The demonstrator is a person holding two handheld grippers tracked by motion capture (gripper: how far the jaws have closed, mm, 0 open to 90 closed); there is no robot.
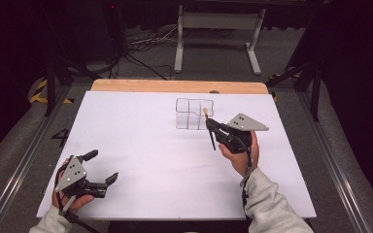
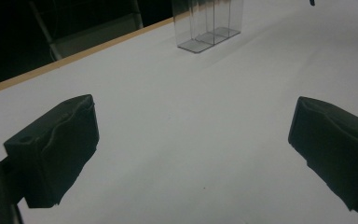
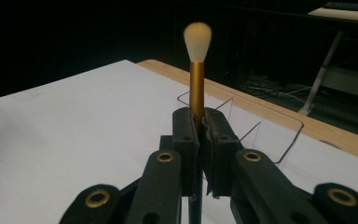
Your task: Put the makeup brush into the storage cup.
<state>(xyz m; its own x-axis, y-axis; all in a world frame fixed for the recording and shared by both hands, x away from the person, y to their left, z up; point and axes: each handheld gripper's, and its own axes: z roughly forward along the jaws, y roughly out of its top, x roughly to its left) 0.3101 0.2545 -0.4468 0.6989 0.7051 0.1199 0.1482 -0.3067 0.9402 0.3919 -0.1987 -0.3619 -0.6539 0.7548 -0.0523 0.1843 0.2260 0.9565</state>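
Nearest the person, the left gripper rests low at the near left corner of the white surface, its fingers spread wide with nothing between them; bare white sheet lies in the gap. Farther out on the right side, the right gripper has its fingers closed tight on a brush, gripping the gold ferrule just below the pale bristles (the dark handle hangs beneath the fingers). The brush's long axis runs roughly upright, bristle end up, handle end down and tipped a little toward the person in the high view. Just beyond it stands a clear divided holder, its open compartments facing up. The holder lies straight ahead of the right gripper and very near, perhaps touching at the brush tip, while the left gripper is well apart from both. If the brush is meant for the holder, the right hand is plainly the nearer one, and the handle end would go in first.
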